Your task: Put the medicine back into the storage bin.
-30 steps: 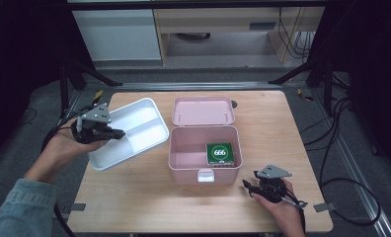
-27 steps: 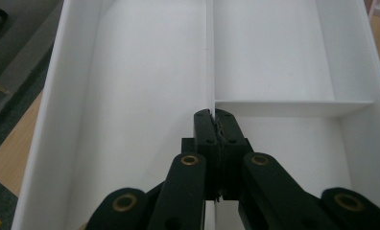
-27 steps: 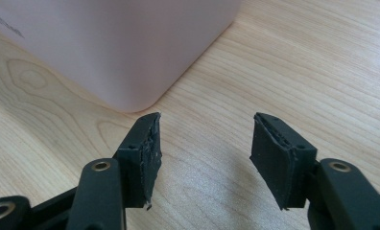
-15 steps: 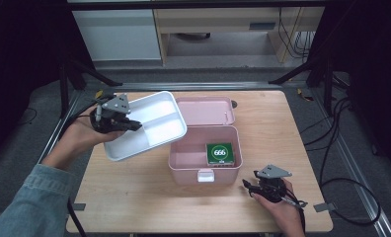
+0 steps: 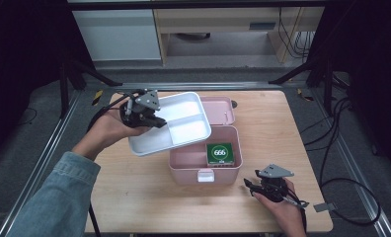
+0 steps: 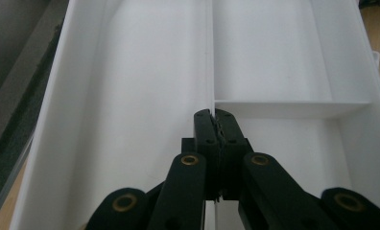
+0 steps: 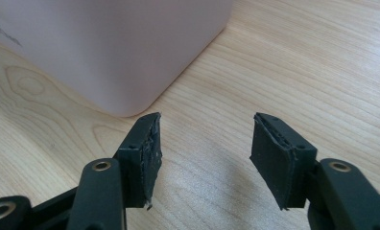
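The left hand-held gripper [image 5: 151, 120] is clamped tight on the white tray [image 5: 183, 123], its jaws pinched together over the thin divider wall that splits the tray into compartments. In the left gripper view the two black jaws meet on that divider [image 6: 212, 72] right where a cross wall branches off to the right, so one long compartment lies to the left and two shorter ones to the right. The tray is lifted off the surface [image 5: 134, 197] and tilted, with its right near corner hanging over the far left part of the open pink box [image 5: 203, 165]. The person's left hand [image 5: 107, 131] holds the gripper from the left, the denim sleeve [image 5: 55, 197] coming in from the near left.

The pink box stands at the middle of the surface, its lid [image 5: 222, 109] thrown back on the far side. Inside, at the right, lies a green card [image 5: 219, 153] marked 666. A white latch [image 5: 206, 175] sits on the near wall.

The right hand-held gripper [image 5: 250, 185] rests low at the near right of the surface, just beside the near right corner of the box. Its jaws stand partly apart with nothing between them; in the right gripper view the bare wood shows in the gap, and the pink box corner [image 7: 121, 52] rises just beyond the left jaw.
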Motion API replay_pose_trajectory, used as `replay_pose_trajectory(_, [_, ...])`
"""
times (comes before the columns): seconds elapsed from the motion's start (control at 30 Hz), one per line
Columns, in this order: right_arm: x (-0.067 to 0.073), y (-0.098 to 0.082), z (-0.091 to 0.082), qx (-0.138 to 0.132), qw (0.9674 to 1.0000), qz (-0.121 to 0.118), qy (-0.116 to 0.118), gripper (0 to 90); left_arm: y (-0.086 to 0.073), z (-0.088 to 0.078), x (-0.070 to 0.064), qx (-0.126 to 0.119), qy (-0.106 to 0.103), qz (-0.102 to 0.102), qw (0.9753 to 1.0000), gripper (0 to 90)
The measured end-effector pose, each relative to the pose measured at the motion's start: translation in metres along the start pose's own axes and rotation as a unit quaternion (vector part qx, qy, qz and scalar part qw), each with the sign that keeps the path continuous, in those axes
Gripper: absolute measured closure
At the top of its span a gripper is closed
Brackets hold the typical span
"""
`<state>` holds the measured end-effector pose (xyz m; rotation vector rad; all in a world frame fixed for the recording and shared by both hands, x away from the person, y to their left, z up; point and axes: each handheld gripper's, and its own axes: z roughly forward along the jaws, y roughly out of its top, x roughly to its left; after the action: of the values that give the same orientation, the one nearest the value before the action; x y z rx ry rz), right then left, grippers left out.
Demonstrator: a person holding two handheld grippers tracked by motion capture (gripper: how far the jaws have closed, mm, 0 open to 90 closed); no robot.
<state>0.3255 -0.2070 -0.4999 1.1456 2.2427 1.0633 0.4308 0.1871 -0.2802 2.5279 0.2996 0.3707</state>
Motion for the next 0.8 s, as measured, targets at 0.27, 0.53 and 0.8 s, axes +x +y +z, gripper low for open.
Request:
replay_pose_trajectory(0.27, [-0.002,-0.001,-0.001,-0.001,1.0000,0.004,-0.002,44.0,0.018,0.029,-0.003,0.009,-0.025,0.018,0.9995,89.4])
replay_pose_trajectory(0.53, [-0.003,-0.001,-0.002,-0.002,1.0000,0.006,-0.002,44.0,0.035,0.061,-0.010,0.016,-0.053,0.040,0.9977,89.5])
replay_pose_trajectory(0.8, [-0.006,-0.002,-0.002,-0.002,0.9999,0.012,-0.005,44.0,0.045,0.097,-0.017,0.017,-0.087,0.052,0.9947,89.5])
